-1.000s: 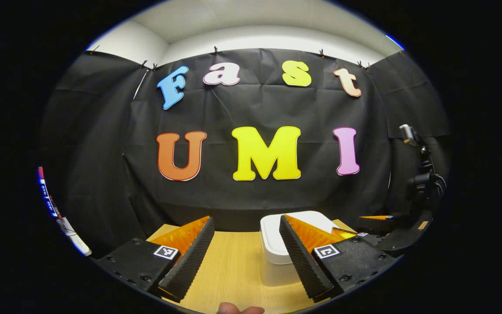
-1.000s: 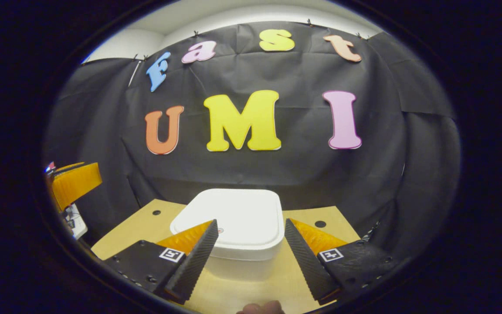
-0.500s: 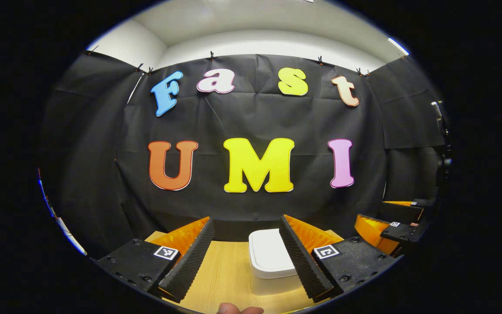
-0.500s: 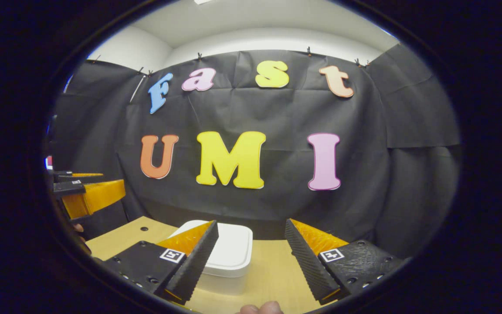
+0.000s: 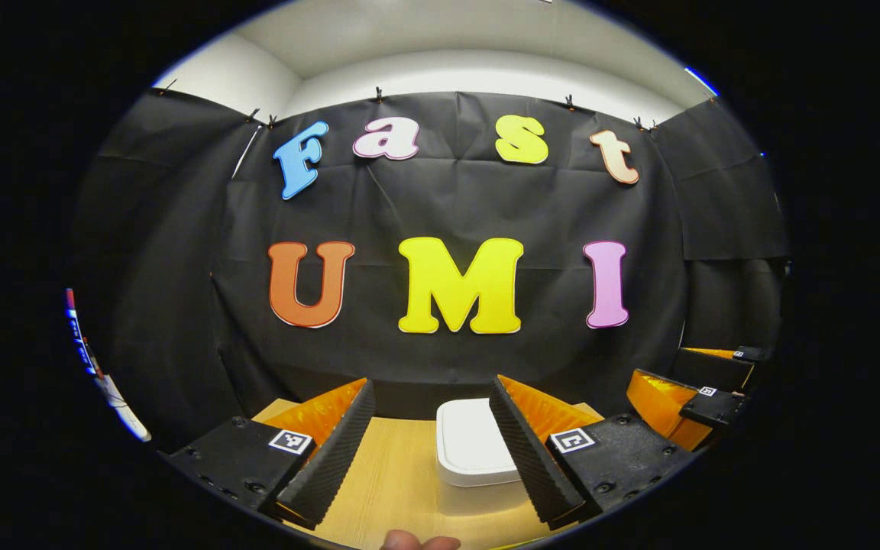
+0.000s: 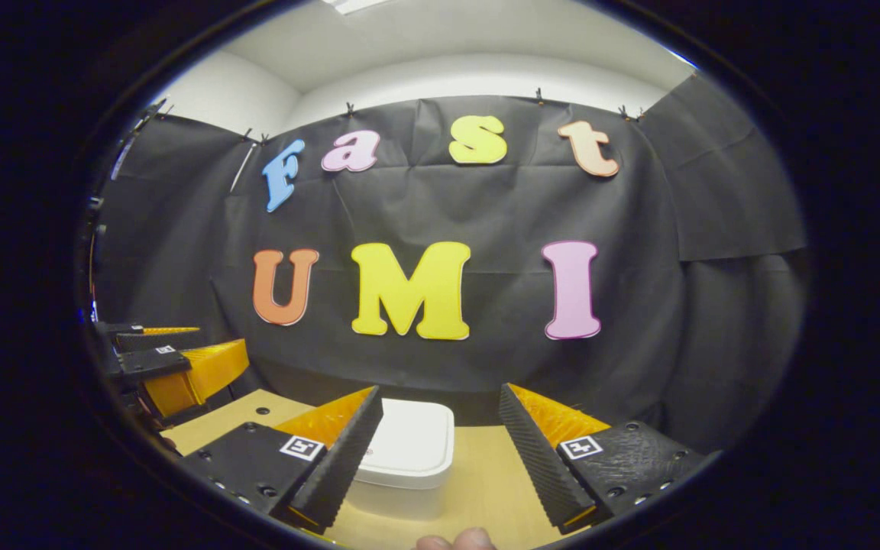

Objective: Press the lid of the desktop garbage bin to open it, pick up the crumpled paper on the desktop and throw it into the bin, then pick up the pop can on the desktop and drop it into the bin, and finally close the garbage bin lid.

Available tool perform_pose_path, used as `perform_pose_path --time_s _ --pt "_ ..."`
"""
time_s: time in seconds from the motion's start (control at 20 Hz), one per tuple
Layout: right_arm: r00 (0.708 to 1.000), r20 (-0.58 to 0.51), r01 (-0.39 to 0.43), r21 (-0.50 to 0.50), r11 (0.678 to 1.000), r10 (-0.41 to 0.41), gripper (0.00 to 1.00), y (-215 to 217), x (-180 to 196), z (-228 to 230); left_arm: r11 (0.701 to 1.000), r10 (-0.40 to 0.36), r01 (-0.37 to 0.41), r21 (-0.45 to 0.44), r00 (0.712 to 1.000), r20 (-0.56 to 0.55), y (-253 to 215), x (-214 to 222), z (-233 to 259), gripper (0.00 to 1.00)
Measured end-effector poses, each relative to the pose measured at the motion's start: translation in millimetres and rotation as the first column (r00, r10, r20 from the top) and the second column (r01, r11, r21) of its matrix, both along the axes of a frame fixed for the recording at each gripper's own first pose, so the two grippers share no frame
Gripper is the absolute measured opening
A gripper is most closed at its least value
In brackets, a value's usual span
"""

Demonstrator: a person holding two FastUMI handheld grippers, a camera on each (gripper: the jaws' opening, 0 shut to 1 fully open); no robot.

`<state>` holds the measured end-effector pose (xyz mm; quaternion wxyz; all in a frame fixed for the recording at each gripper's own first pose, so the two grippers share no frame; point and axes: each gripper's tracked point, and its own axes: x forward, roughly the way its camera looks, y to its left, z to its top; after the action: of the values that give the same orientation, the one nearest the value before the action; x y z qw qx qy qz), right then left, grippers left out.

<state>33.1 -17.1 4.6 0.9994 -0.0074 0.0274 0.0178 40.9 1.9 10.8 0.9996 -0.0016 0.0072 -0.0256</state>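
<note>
Left gripper view looks across a pale wooden desktop [image 5: 402, 473] toward the black cloth wall [image 5: 448, 206] of the booth, with a white ceiling and upper wall above the cloth. On the desktop stands the white garbage bin [image 5: 474, 451], its lid down and flat, partly behind the right-hand finger of the left gripper [image 5: 432, 451]. That gripper is held above the surface with its fingers spread wide apart, nothing between them and touching nothing. A fingertip of the person shows at the bottom edge. Far to the right in this view the right gripper [image 5: 696, 397] hangs in the air beside the wall. Right gripper view shows the same desktop [image 6: 486, 481], with small dark holes near its far left corner, and the garbage bin [image 6: 409, 458] sitting just behind the left-hand finger of the right gripper [image 6: 440, 451], lid closed. This gripper is also wide open and empty, clear of the bin. At the left edge the left gripper [image 6: 180, 367] floats above the desktop corner, apparently empty
</note>
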Motion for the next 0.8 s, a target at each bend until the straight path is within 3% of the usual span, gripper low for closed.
perform_pose_path --time_s 0.8 --pt "1.000 -0.006 -0.013 0.028 1.000 0.014 0.96 4.2 0.6 0.8 1.000 0.000 0.000 0.003 1.000 -0.012 -4.6 -0.3 -3.2 0.97"
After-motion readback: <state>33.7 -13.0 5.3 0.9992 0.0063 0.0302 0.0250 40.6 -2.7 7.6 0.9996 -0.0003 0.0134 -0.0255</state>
